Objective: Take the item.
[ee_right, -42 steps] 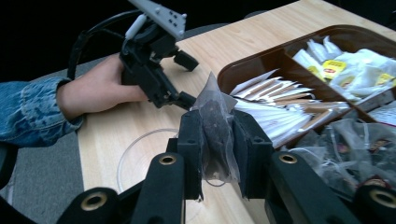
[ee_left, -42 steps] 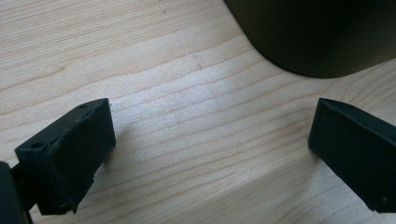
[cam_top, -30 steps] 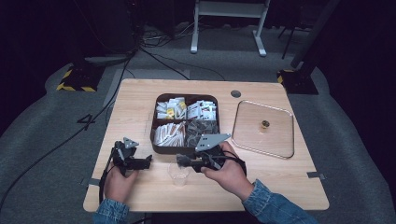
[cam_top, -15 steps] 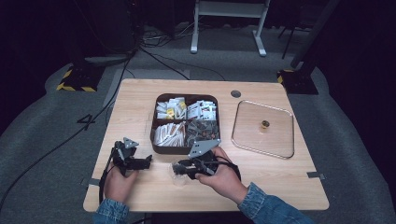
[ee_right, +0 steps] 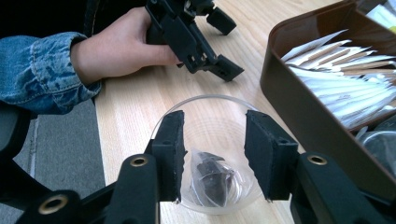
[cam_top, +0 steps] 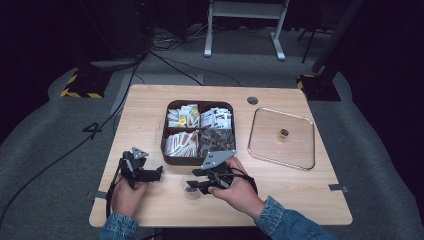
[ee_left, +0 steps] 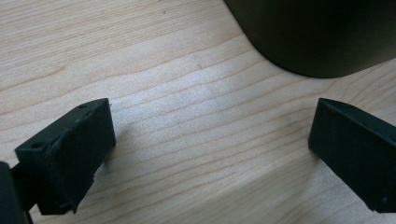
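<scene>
Below the right gripper [ee_right: 212,156], small packet [ee_right: 211,177] in clear cup [ee_right: 205,105], jaws just opening, released

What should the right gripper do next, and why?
Probably lift clear. The right gripper has just been opening, and the dark packet lies loose in the clear cup between its jaws, pads apart from it. The drop looks done.

blue denim sleeves [cam_top: 280,220]; black claws, brass rivets, a grey three-cornered plate [cam_top: 217,158] on top.
</scene>
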Demonstrator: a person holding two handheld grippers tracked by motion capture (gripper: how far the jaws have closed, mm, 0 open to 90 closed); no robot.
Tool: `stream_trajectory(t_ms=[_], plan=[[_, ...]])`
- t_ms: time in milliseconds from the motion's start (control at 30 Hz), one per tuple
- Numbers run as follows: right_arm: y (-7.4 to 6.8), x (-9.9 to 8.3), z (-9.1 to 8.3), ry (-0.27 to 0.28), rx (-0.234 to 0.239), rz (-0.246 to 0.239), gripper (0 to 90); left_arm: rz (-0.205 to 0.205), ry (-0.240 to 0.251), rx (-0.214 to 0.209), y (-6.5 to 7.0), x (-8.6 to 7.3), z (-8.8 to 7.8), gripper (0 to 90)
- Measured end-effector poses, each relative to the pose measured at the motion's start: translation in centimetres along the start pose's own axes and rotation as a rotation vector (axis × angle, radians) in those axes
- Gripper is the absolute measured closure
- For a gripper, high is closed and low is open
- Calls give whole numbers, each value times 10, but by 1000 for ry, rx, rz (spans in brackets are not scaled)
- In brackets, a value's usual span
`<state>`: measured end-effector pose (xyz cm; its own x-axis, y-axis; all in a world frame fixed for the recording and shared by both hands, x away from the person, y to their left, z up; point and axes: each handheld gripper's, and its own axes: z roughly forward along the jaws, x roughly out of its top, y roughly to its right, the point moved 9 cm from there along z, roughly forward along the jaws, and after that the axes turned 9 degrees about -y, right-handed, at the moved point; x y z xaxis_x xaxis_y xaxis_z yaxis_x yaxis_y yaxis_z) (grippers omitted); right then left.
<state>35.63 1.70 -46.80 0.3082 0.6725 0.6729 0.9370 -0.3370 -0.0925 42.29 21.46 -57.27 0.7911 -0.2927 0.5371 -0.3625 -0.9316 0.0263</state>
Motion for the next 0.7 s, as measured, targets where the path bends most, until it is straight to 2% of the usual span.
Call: stream_trajectory(t_ms=[467,700], plan=[[20,13,-30,43,-57,19,567,-1,1,-1,0,0,0,9],[39,12,-49,67,-102,58,562,-2,1,-2,0,0,0,9]])
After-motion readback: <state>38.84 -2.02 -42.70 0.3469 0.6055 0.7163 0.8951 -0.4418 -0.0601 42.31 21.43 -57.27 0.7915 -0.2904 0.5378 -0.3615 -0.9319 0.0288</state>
